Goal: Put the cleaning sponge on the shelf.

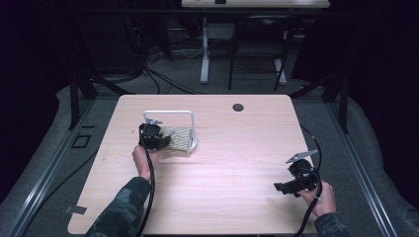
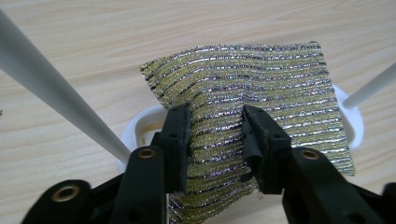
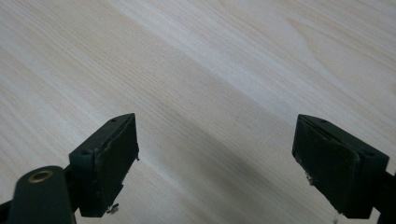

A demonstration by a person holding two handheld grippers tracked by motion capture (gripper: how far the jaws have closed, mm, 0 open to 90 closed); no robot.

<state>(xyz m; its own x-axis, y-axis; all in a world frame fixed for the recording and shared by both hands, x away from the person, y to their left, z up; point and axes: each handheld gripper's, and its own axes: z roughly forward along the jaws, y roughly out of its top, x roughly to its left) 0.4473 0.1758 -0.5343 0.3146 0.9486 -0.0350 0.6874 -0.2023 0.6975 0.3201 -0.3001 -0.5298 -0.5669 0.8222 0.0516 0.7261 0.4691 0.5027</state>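
Note:
A gold-and-silver striped mesh cloth lies draped over the round base of a white wire rack on the left half of the table. My left gripper is shut on a raised fold of the cloth at its near edge, which bunches between the jaws. A white rod of the rack slants past on the left. My right gripper hovers open over bare wood near the front right of the table, with nothing between its fingers.
The light wooden table has a dark round hole near its far edge. Behind it stand dark frame legs, floor cables and a second desk.

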